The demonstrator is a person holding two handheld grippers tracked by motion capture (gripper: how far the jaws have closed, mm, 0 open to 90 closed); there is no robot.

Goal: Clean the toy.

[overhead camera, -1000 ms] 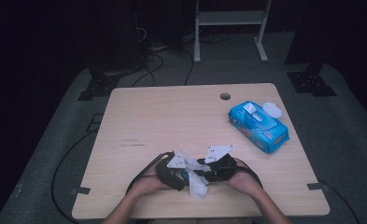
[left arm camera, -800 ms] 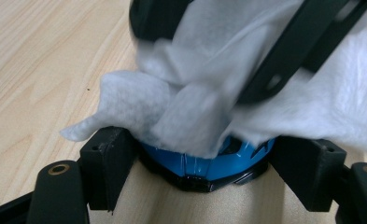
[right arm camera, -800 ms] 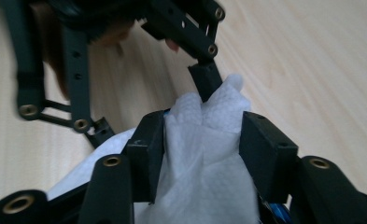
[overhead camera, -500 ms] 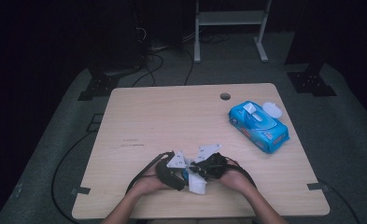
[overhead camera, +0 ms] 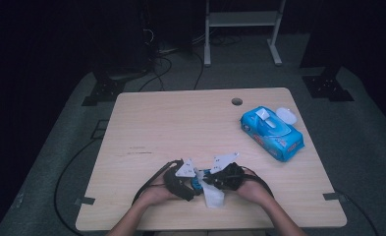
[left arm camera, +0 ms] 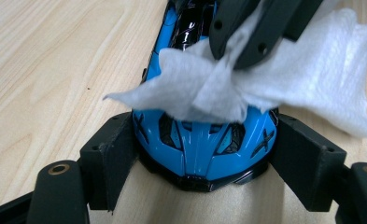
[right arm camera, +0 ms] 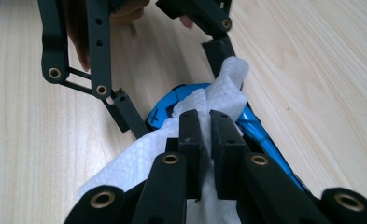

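Left gripper (left arm camera: 202, 154) fingers are clamping the toy car (left arm camera: 202, 144); right gripper (right arm camera: 208, 135) fingers, just closing, are pinching the wipe (left arm camera: 307, 74) at frame centre; wiping is barely starting.

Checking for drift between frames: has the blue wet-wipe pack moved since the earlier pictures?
No. The wet-wipe pack lies at the same spot near the table's right edge, just right of the cable hole.

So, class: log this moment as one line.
left tool: shut on car | right tool: shut on wipe, just closed | wipe over car
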